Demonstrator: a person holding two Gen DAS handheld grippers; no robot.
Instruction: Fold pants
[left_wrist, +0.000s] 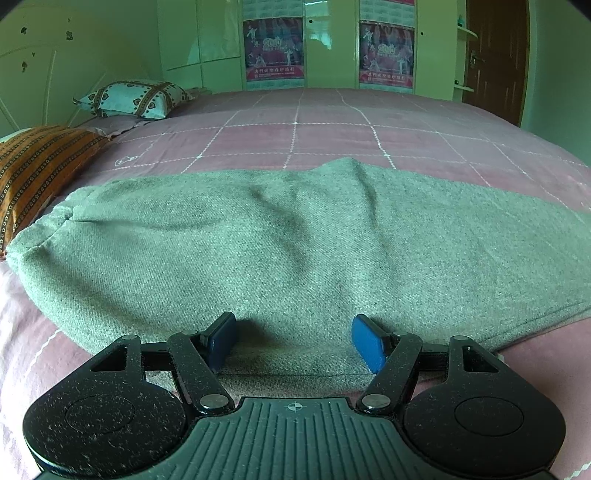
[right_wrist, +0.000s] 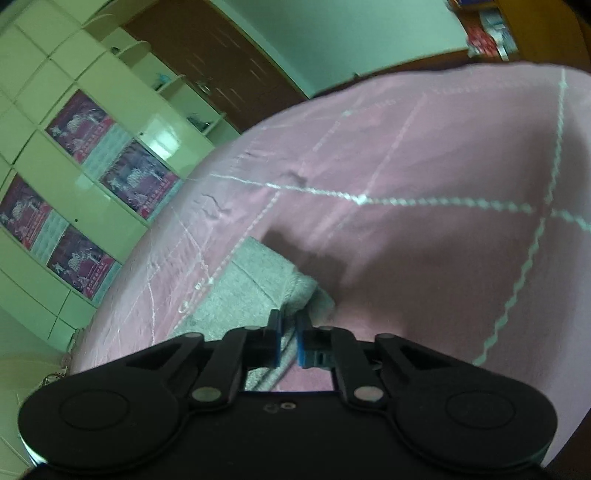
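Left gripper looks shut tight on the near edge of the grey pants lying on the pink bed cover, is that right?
Not quite. The left gripper is open, its blue pads standing apart over the near edge of the grey pants, which do lie on the pink bed cover. The left wrist view shows it.

You see both views under soft, greenish daylight, fairly bright, with no hard sun patches. Your left wrist view is sharp; the grey woven pants (left_wrist: 295, 240) show gentle shadows in their creases and under the blue pads. Glare streaks the glossy pale wardrobe doors (left_wrist: 218, 37). Your right wrist view is tilted and smeared by motion blur, the pink quilted bedspread (right_wrist: 424, 166) soft. Fisheye bending curves every edge, and the corners darken.
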